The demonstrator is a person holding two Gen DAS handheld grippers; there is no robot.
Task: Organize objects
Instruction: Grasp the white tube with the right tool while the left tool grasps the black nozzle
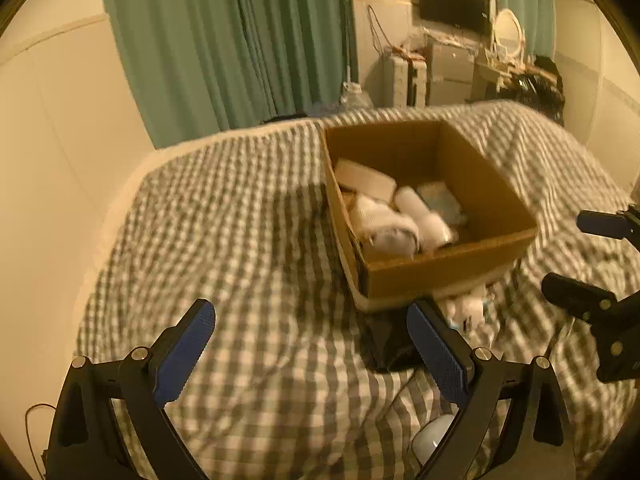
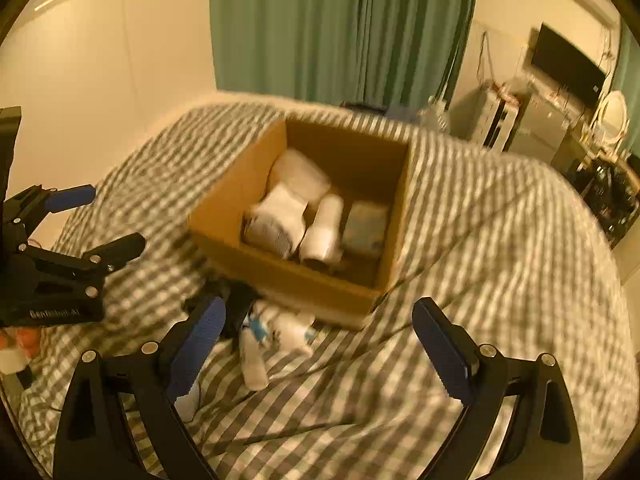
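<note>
An open cardboard box (image 1: 452,272) sits on the checked bed cover and holds several white rolled items (image 1: 388,224) and a bluish packet. It shows in the right wrist view (image 2: 296,276) too. In front of the box lie a dark object (image 2: 240,308) and small white bottles with blue parts (image 2: 276,332); the left wrist view shows them as well (image 1: 468,308). My left gripper (image 1: 312,344) is open and empty above the bed, left of these items. My right gripper (image 2: 320,340) is open and empty, hovering just over the bottles.
The checked bed cover (image 1: 240,240) fills both views. A white wall and green curtain (image 1: 224,40) stand behind the bed. A cluttered desk with a monitor (image 1: 452,4) and a mirror is at the far right. A white rounded item (image 1: 432,432) lies near my left gripper.
</note>
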